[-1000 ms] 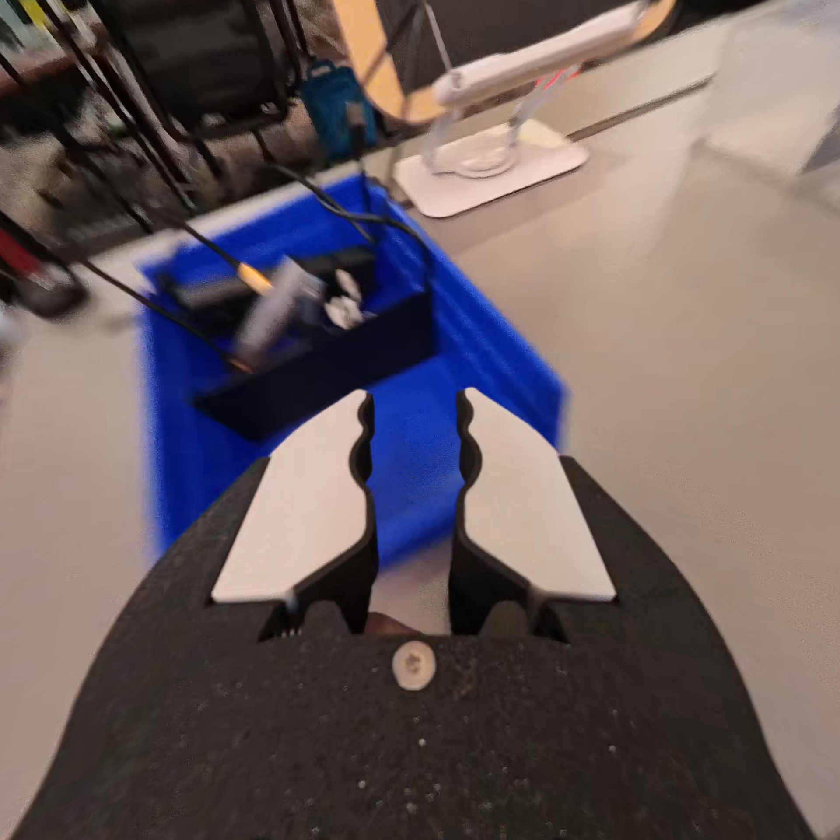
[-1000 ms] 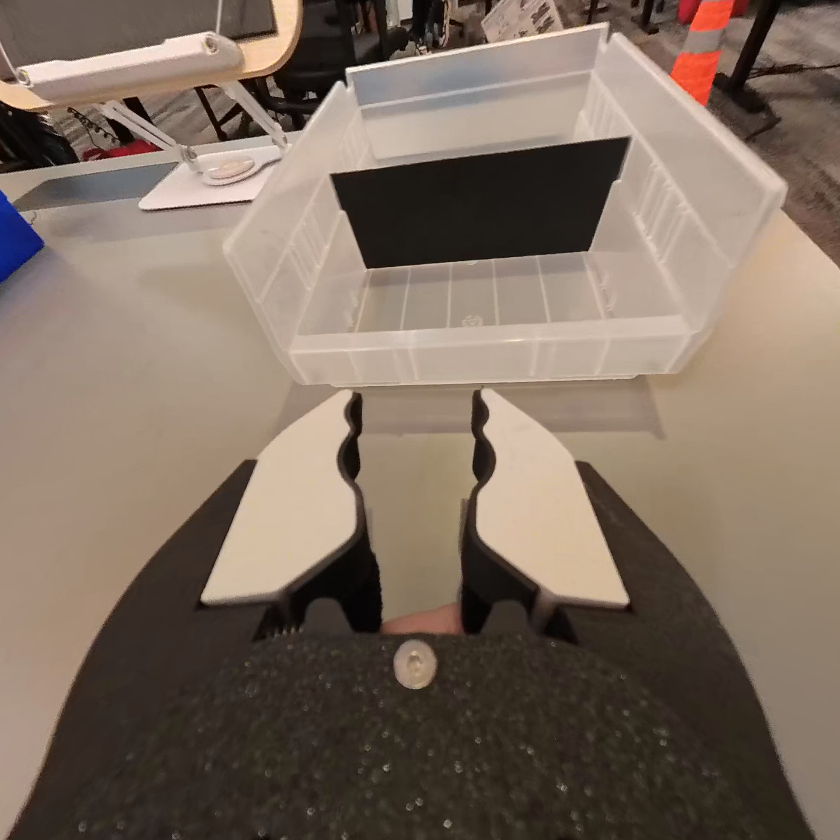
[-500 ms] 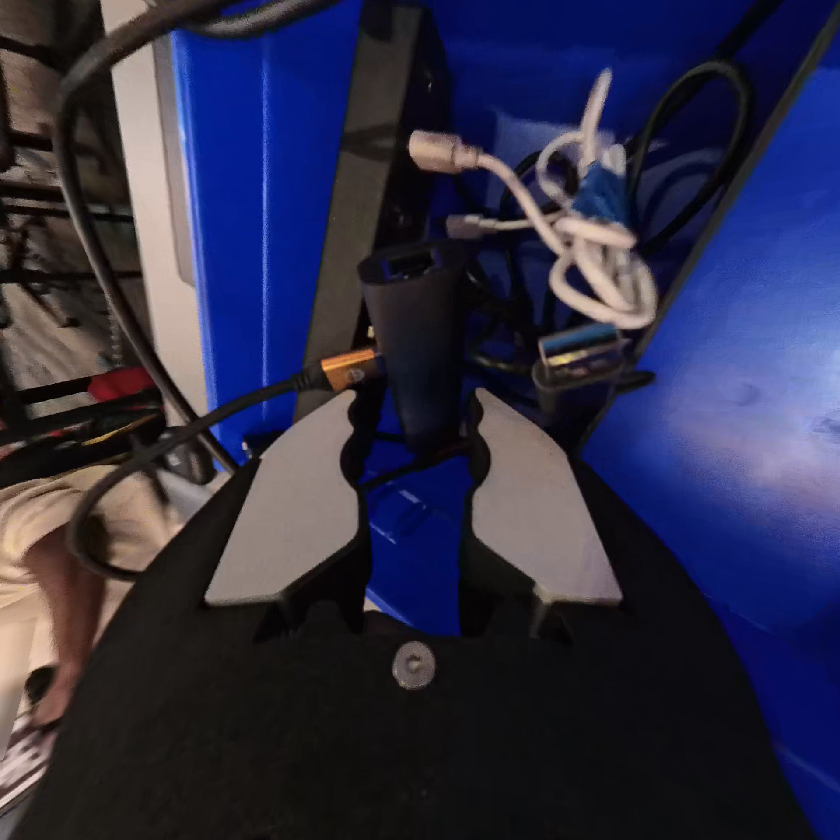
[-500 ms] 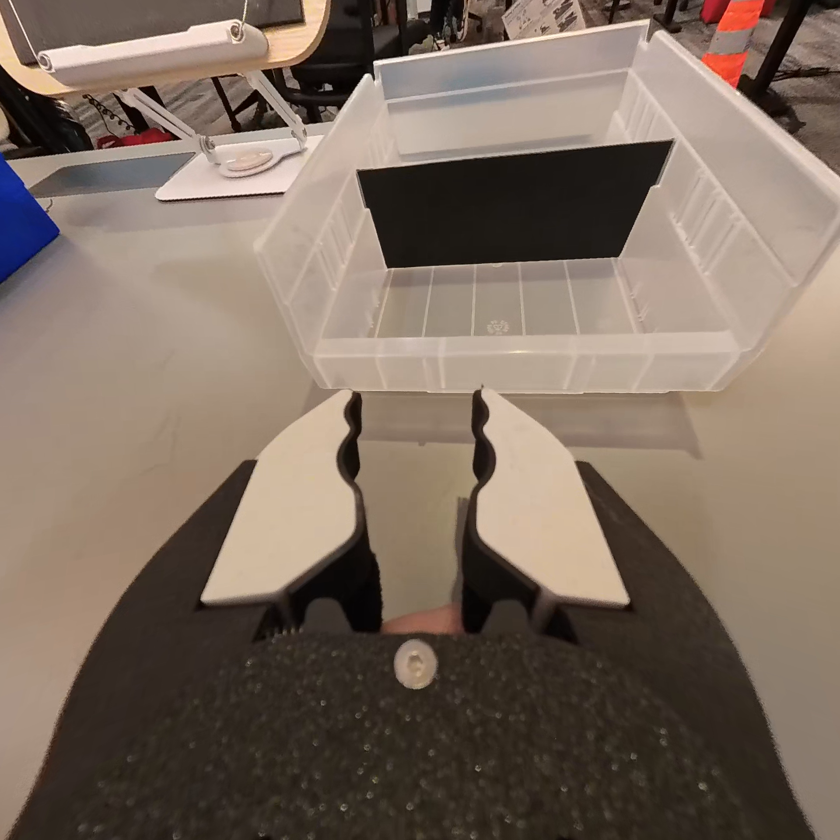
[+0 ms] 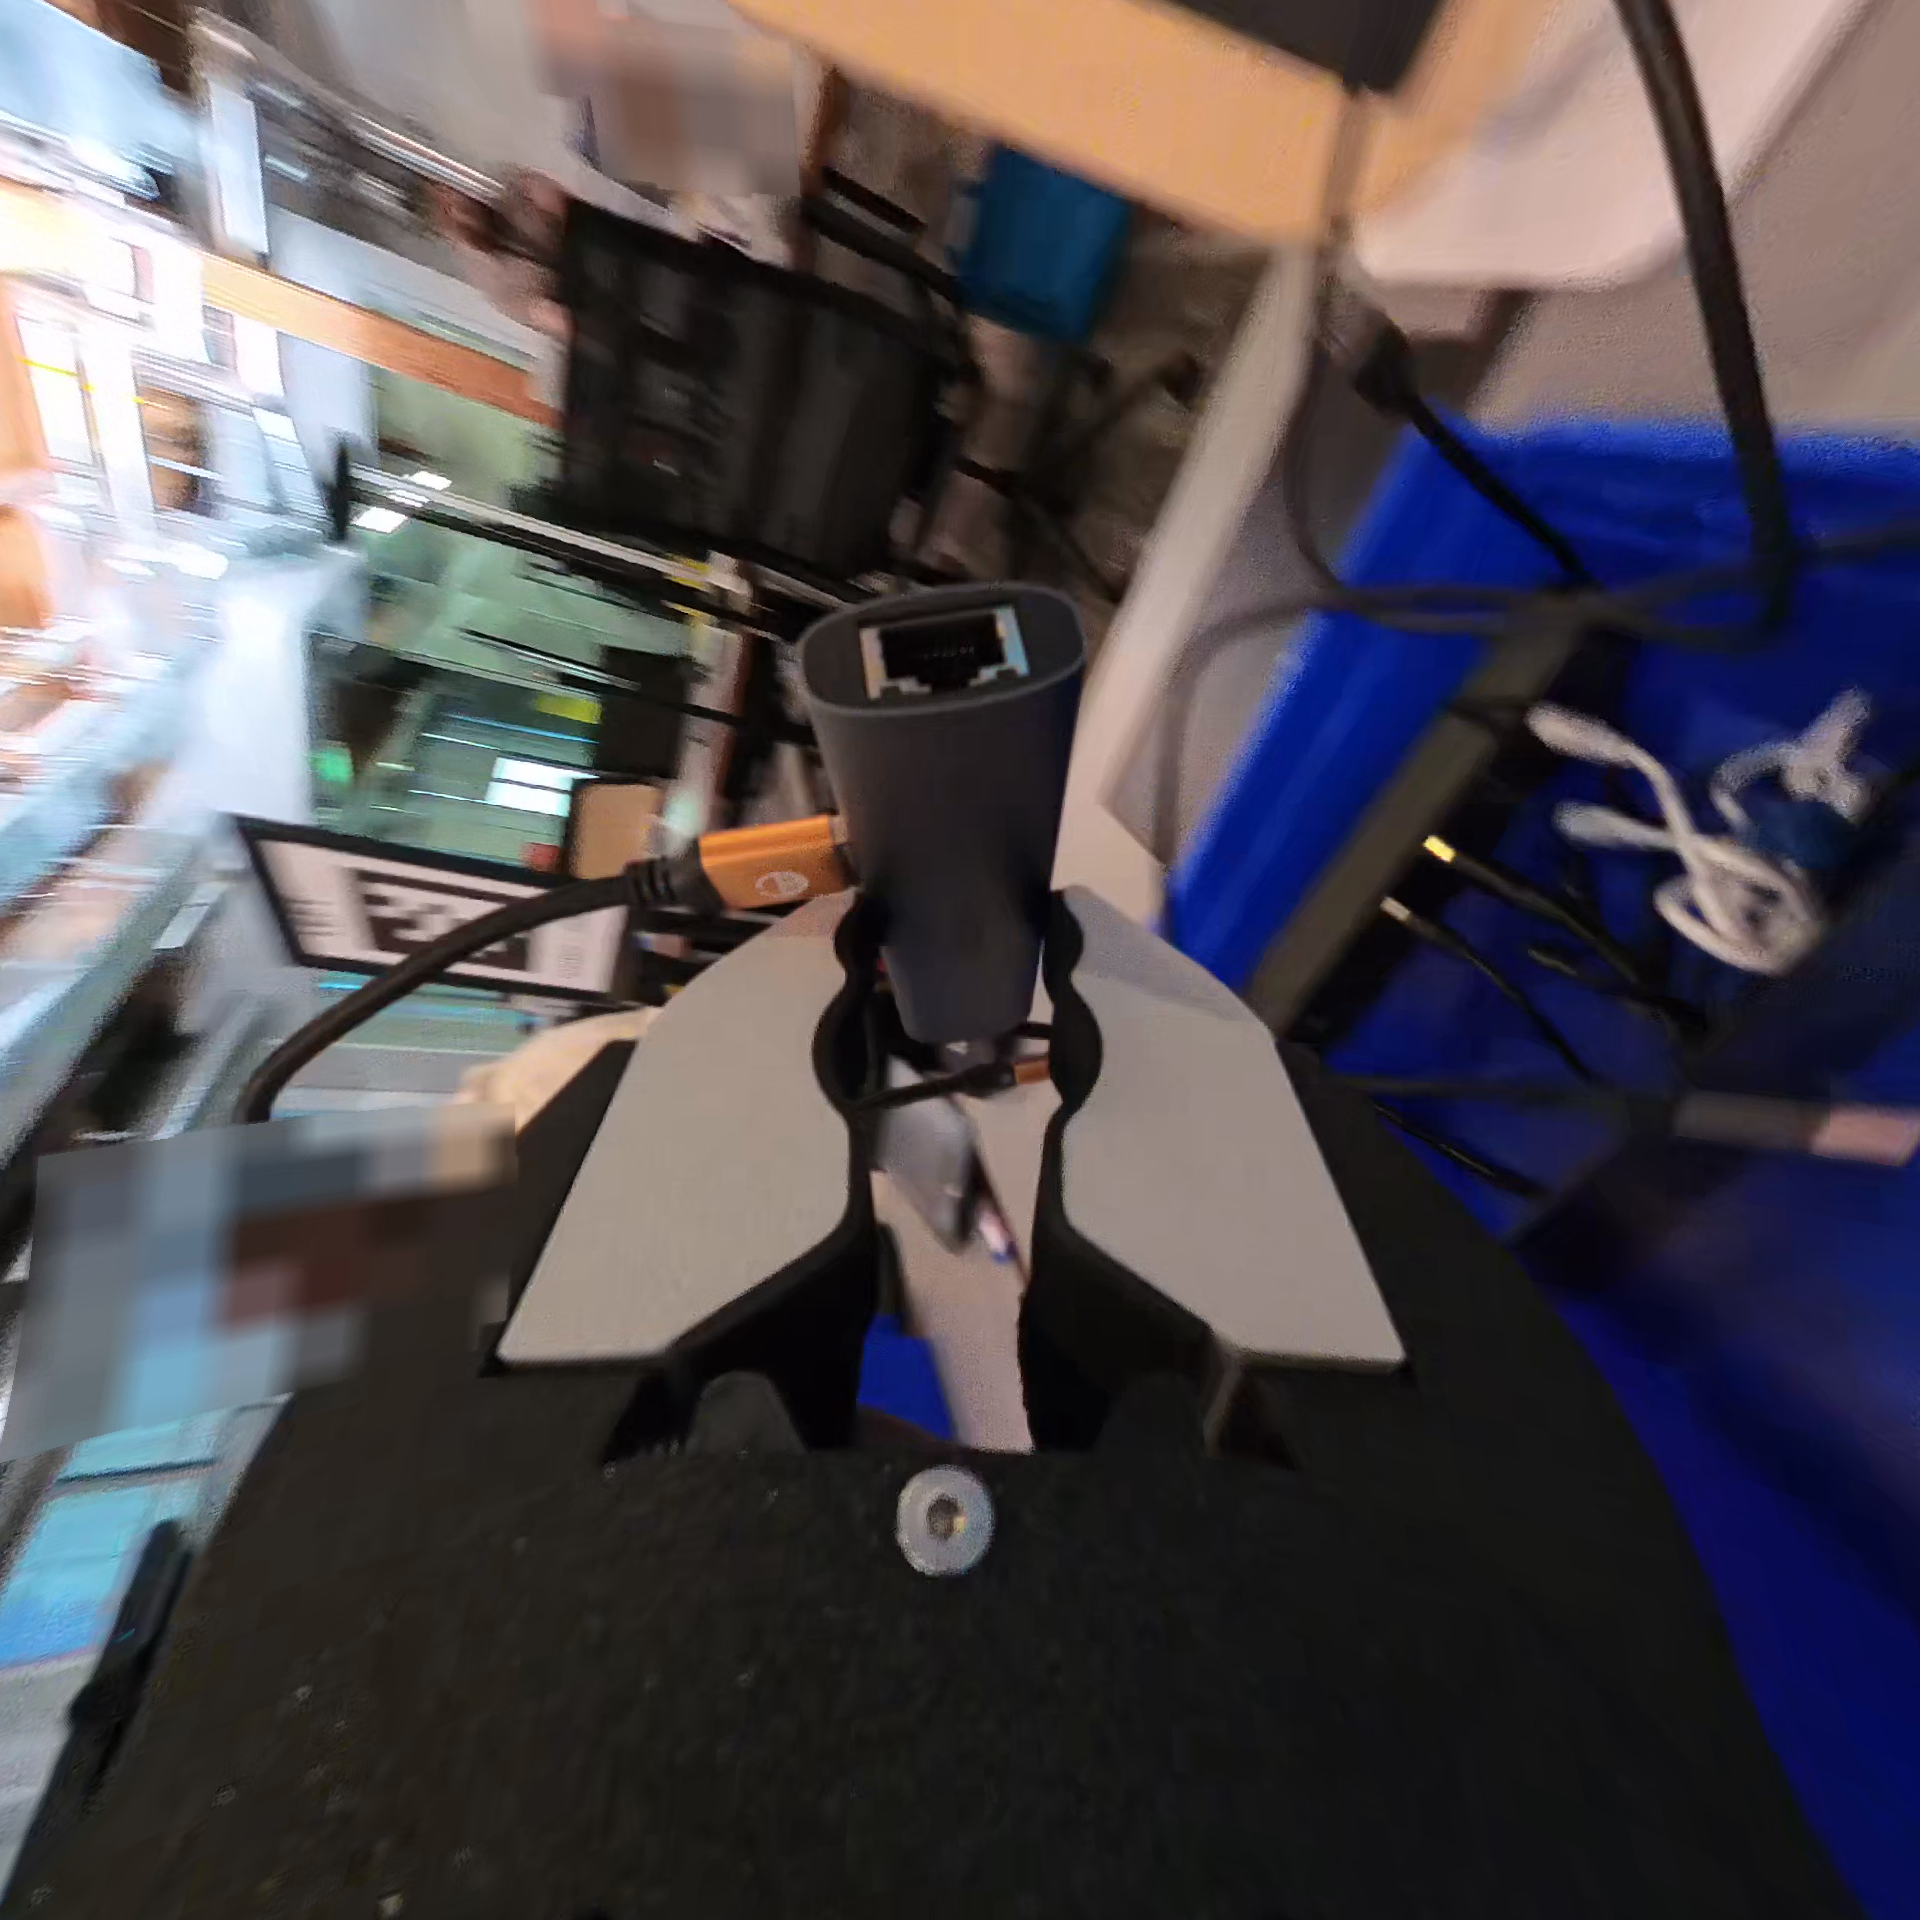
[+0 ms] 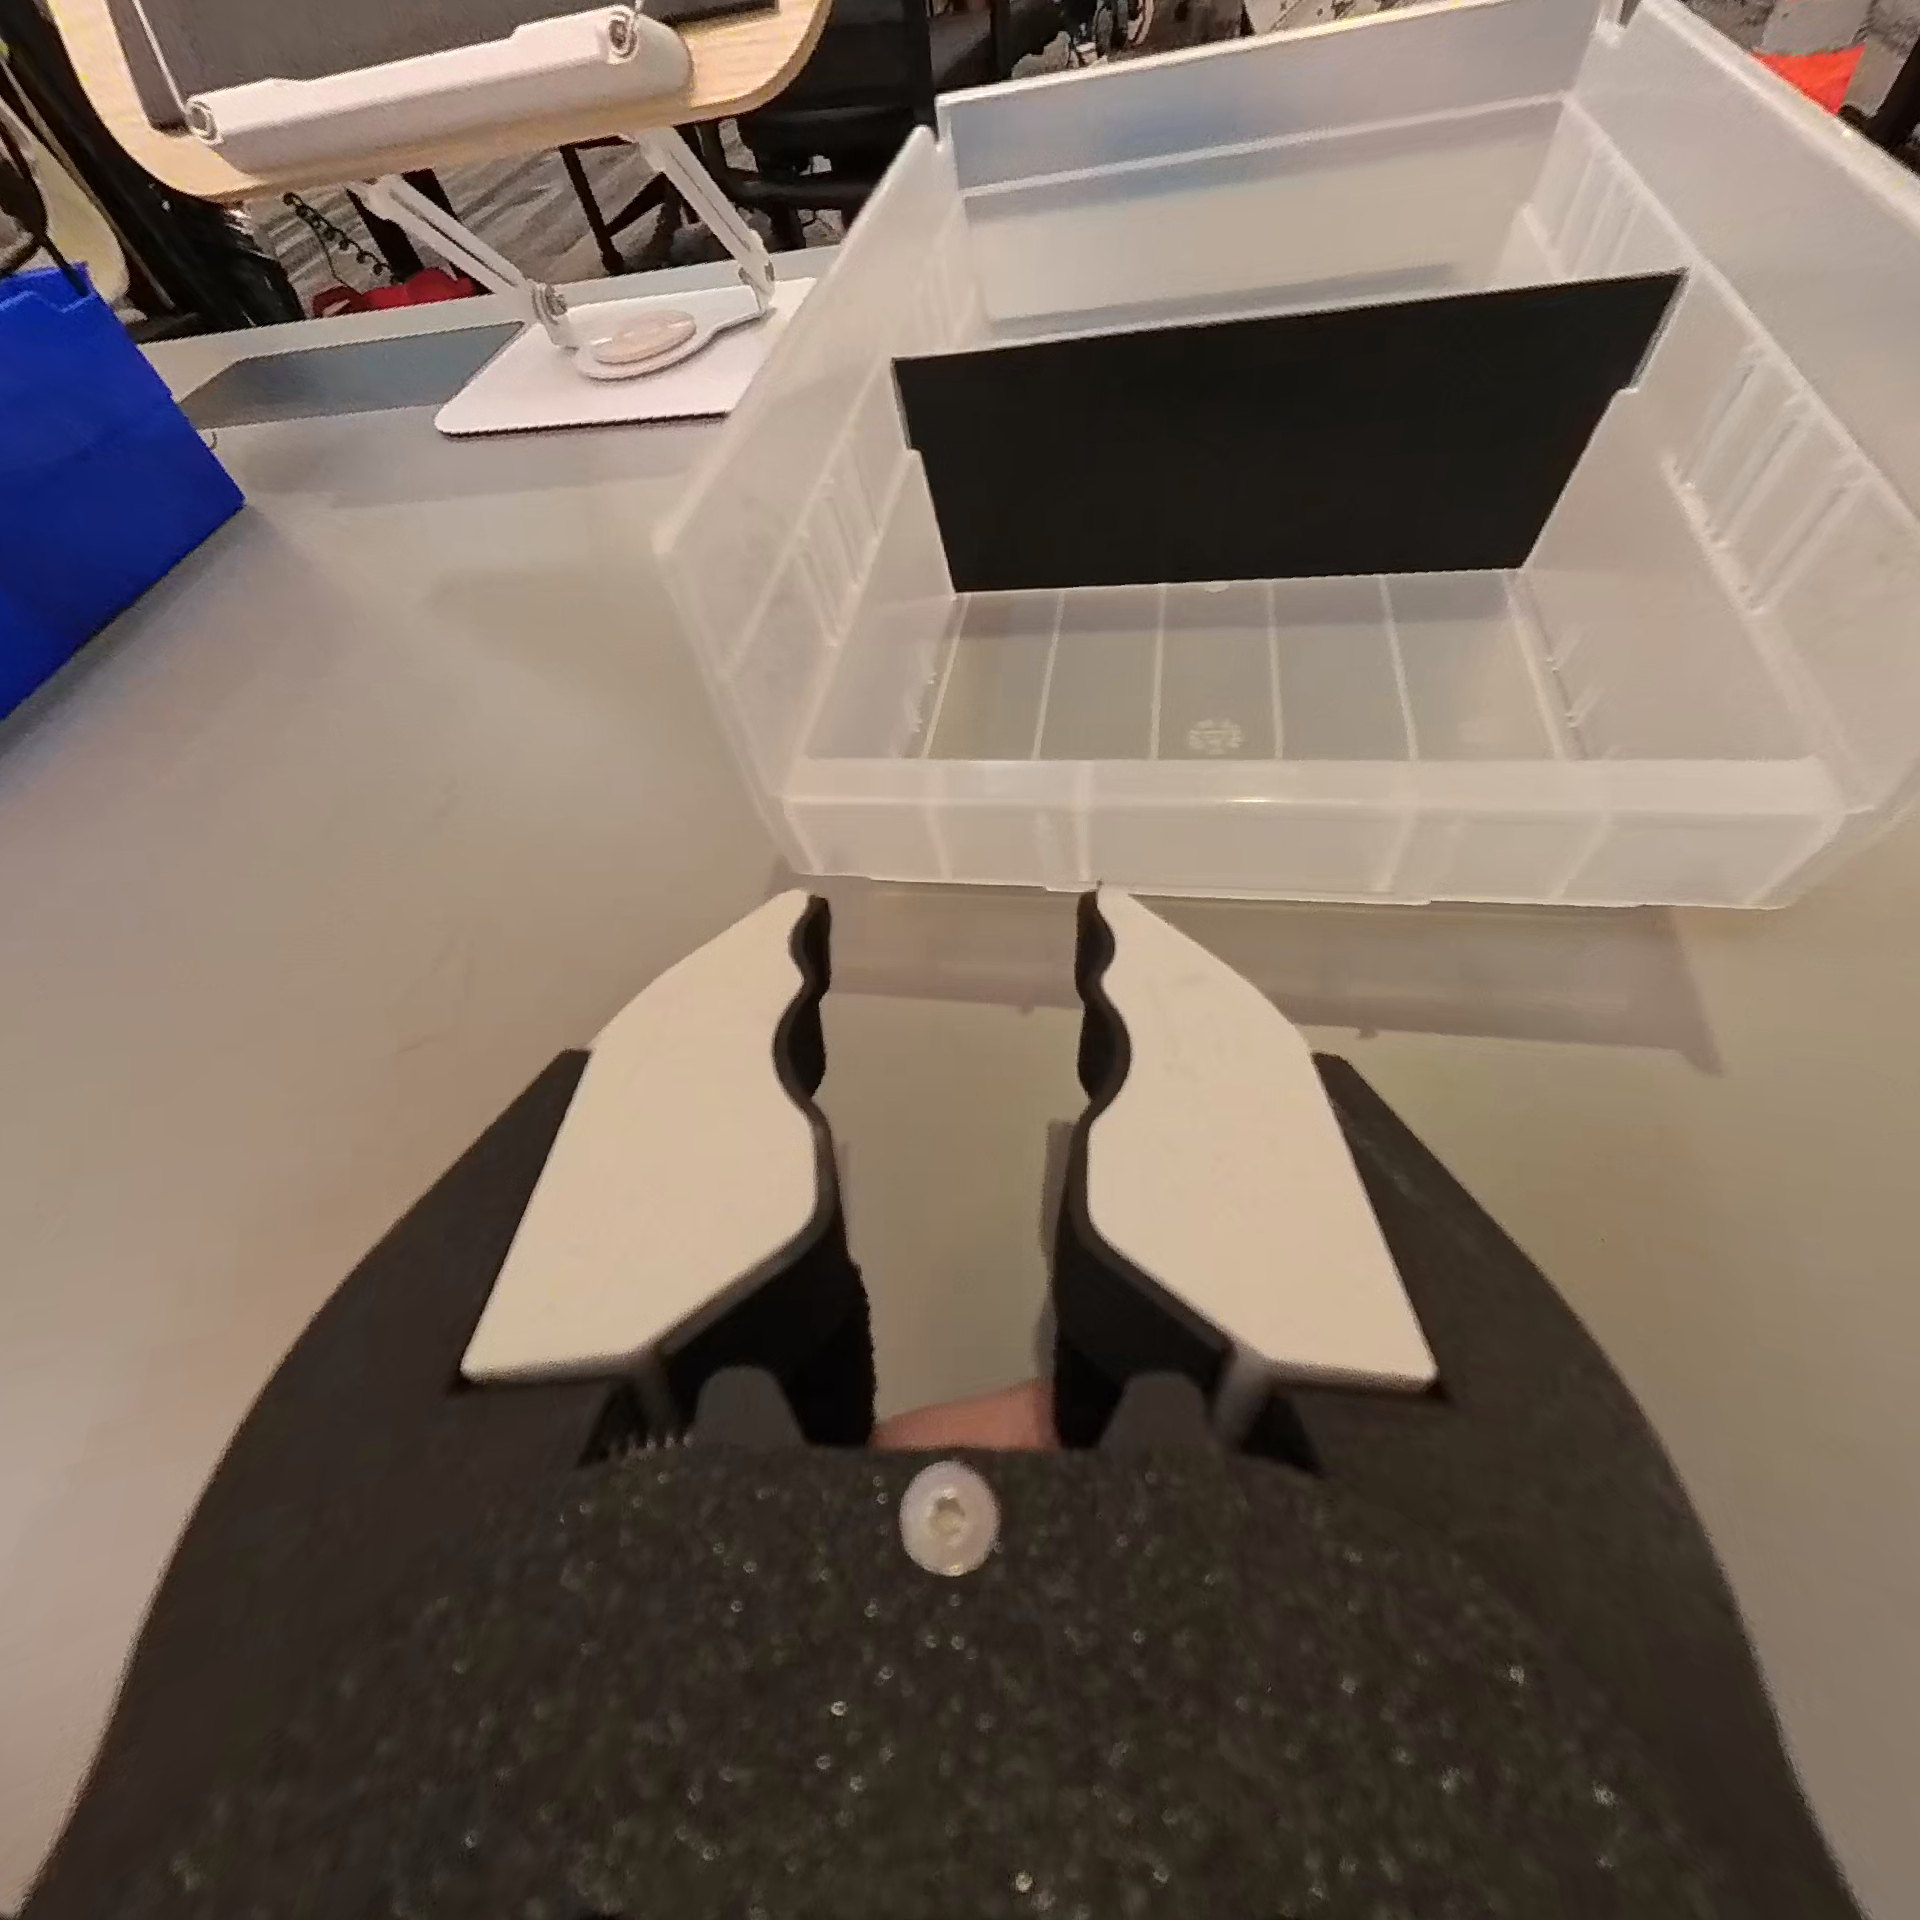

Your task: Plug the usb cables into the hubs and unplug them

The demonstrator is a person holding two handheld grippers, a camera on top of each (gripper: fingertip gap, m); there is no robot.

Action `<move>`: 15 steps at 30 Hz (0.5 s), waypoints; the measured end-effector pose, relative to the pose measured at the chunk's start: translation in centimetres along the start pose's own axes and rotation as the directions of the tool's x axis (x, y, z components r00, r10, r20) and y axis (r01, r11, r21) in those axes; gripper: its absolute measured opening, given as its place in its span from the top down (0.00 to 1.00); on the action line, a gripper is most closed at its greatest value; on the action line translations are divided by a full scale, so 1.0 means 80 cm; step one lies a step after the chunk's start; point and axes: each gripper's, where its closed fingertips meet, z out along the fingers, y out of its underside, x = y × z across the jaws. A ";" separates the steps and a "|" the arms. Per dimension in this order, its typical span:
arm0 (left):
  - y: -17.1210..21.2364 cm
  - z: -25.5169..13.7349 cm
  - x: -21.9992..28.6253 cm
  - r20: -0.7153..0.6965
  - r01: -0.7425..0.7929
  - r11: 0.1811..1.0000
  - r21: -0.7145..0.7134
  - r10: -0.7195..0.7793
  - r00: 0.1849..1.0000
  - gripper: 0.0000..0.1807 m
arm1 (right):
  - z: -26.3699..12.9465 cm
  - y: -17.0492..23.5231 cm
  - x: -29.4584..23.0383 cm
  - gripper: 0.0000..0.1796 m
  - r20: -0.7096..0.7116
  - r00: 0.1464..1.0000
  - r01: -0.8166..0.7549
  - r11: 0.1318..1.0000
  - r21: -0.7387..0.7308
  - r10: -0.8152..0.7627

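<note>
The left gripper (image 5: pixel 956 961) pinches the dark hub (image 5: pixel 940 800), lifted beside the blue bin (image 5: pixel 1714 623), orange-plugged cable (image 5: pixel 769 868) already in; unplugging seems left. The right gripper (image 6: pixel 951 951) hangs spread over the desk (image 6: pixel 364 883) by the clear bin (image 6: pixel 1299 831)

A pale grey desk (image 6: pixel 364 831) is seen; beyond it, dark chair legs (image 6: pixel 623 197) and blurred, brightly lit shelving (image 5: pixel 156 364).

Your left wrist view is smeared across its upper left, so nothing there reads. The dark grey tapered hub (image 5: pixel 940 821) hides its lower end between the fingers. The blue plastic bin (image 5: pixel 1704 1195) runs off the right edge.
</note>
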 end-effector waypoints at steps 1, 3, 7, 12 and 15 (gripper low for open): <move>-0.020 -0.018 -0.028 0.077 -0.003 0.999 0.032 0.001 0.997 0.83 | -0.001 -0.001 -0.003 0.75 0.008 1.000 0.001 1.000 0.003 -0.001; -0.066 -0.059 -0.074 0.235 -0.071 0.993 0.090 0.048 0.971 0.83 | -0.002 -0.003 -0.011 0.75 0.027 1.000 0.009 1.000 0.011 -0.009; -0.168 -0.123 -0.075 0.410 -0.252 0.951 0.180 0.160 0.898 0.83 | -0.006 -0.021 -0.050 0.74 0.077 0.991 0.108 0.992 0.073 -0.113; -0.275 -0.150 0.045 0.464 -0.427 0.871 0.242 0.283 0.839 0.83 | -0.014 -0.079 -0.157 0.72 0.288 0.939 0.130 0.971 0.199 -0.185; -0.327 -0.156 0.126 0.466 -0.471 0.832 0.294 0.306 0.830 0.83 | -0.020 -0.117 -0.225 0.71 0.382 0.880 0.180 0.942 0.284 -0.283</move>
